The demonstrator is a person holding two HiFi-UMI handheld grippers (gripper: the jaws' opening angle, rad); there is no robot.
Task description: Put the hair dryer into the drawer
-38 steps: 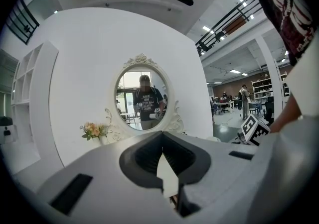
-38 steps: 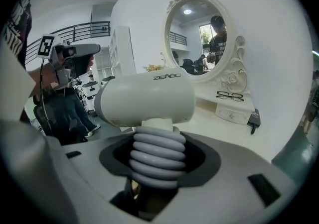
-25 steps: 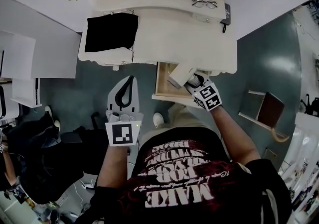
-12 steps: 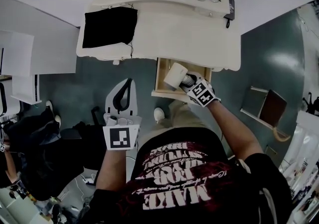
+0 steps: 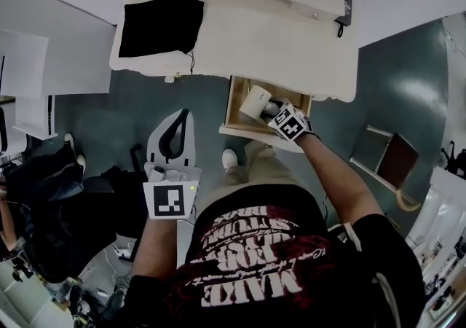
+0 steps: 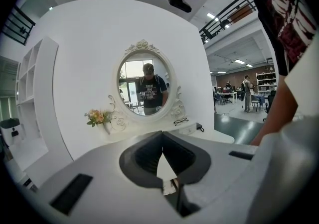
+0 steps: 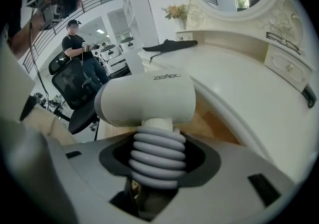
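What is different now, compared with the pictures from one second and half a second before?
The right gripper has carried the hair dryer downward, closer to the open drawer. Its jaws keep clamping the dryer's ribbed handle. Unchanged: the left gripper stays shut and empty at the person's side, the drawer stays open, and the black cloth lies on the dressing table.

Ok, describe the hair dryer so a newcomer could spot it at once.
Find the white dressing table; a wooden drawer stands open below its front edge. Over that drawer the right gripper grips the hair dryer by its ribbed grey handle. Its stubby cream barrel sets it apart from the wood beneath.
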